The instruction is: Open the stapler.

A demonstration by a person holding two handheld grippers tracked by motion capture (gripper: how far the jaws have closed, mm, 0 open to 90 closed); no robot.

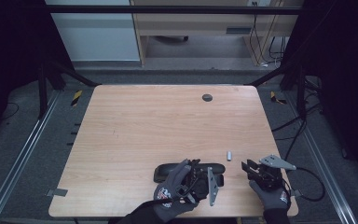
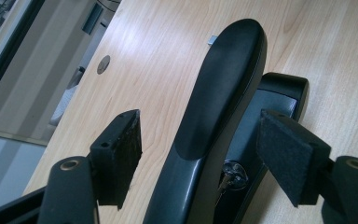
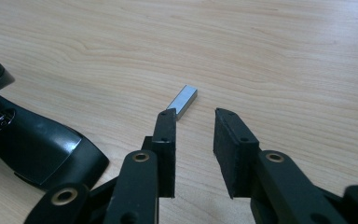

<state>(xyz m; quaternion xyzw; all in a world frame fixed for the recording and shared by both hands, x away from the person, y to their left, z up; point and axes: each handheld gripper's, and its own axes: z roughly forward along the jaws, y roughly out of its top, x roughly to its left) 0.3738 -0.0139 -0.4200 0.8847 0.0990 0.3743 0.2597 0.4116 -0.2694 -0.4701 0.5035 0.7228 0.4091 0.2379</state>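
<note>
A black stapler [image 1: 168,170] lies near the table's front edge, its long top arm [image 2: 223,93] raised off the base [image 2: 279,93]. My left gripper [image 1: 196,170] is over its right end, open, with the stapler between the pads [image 2: 121,140] and a gap on each side. A small silver strip of staples [image 1: 230,155] lies on the wood to the right. My right gripper [image 1: 251,168] sits just in front of that strip [image 3: 182,101], open [image 3: 195,115], with nothing between its jaws; the left fingertip is close beside the strip's near end. The stapler's end [image 3: 37,144] lies to its left.
A round dark grommet [image 1: 207,97] sits in the table's far middle. The table's front edge [image 1: 121,215] runs just below both hands. Cables trail over the floor at the right [image 1: 303,182].
</note>
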